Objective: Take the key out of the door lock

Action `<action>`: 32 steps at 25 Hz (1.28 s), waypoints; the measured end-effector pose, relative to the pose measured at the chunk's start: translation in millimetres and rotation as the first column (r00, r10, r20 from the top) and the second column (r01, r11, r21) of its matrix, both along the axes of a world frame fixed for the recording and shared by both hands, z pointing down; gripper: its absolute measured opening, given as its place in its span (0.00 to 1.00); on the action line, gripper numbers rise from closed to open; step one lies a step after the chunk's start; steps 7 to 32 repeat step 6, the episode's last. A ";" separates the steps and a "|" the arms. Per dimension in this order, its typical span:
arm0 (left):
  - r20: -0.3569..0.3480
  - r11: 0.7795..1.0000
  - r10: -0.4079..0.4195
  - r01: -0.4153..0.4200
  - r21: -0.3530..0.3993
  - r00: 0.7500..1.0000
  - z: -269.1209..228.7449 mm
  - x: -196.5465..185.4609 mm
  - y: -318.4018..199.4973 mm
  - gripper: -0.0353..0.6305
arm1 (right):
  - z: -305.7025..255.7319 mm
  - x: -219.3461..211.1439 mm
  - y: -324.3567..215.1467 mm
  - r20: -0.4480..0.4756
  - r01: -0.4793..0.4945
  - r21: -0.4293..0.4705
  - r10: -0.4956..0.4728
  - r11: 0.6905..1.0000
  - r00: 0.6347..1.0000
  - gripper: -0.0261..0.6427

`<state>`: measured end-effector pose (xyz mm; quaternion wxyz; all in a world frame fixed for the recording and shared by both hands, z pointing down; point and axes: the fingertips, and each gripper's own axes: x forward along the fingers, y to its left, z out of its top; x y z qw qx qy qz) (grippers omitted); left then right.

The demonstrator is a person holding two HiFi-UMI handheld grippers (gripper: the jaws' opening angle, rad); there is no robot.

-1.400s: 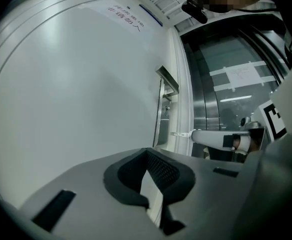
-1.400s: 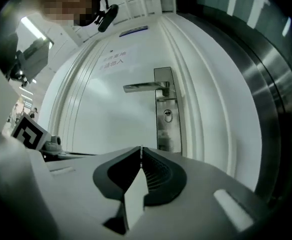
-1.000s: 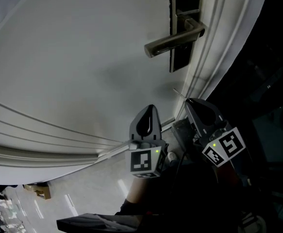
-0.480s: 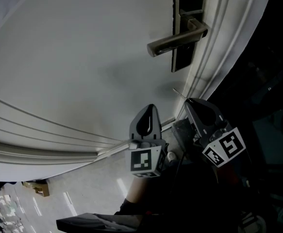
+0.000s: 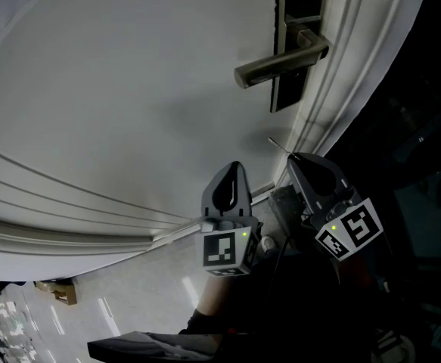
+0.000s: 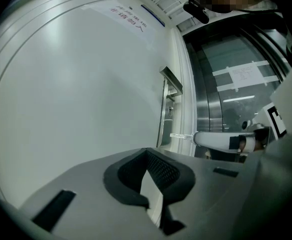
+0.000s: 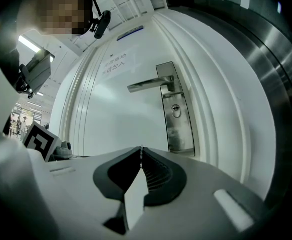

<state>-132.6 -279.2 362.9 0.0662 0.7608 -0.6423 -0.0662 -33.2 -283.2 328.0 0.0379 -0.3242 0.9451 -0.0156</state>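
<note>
The white door [image 5: 129, 89] carries a metal lever handle [image 5: 281, 63] on a long lock plate [image 7: 175, 111]. Its keyhole [image 7: 176, 111] shows no key in it. My right gripper [image 5: 296, 159] hangs below the handle, near the door's edge, shut on a thin pale strip that I take for the key [image 5: 277, 144]. The key pokes out past the tips, and the left gripper view shows it [image 6: 182, 135] side-on. My left gripper [image 5: 234, 166] is just left of the right one, shut and empty, and points at the door.
The moulded door frame [image 5: 341, 66] runs along the right, with dark glass and steel panels [image 6: 236, 84] beyond it. A printed notice [image 6: 128, 16] is stuck high on the door. Pale floor with a small cardboard box [image 5: 57, 295] lies at the lower left.
The handle has drifted slightly right and down in the head view, as the head camera shifted. Both grippers stay where they were.
</note>
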 end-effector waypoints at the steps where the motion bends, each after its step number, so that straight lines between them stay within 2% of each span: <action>1: 0.000 1.000 -0.001 0.001 0.000 1.000 0.2 -0.5 -0.2 0.05 | 0.0 -0.4 -0.1 0.001 0.001 0.000 -0.001 1.000 1.000 0.06; 32: -0.002 1.000 -0.001 0.001 0.002 1.000 0.2 -1.4 -1.3 0.05 | -1.2 -1.9 -0.6 0.000 0.006 0.005 -0.006 1.000 1.000 0.06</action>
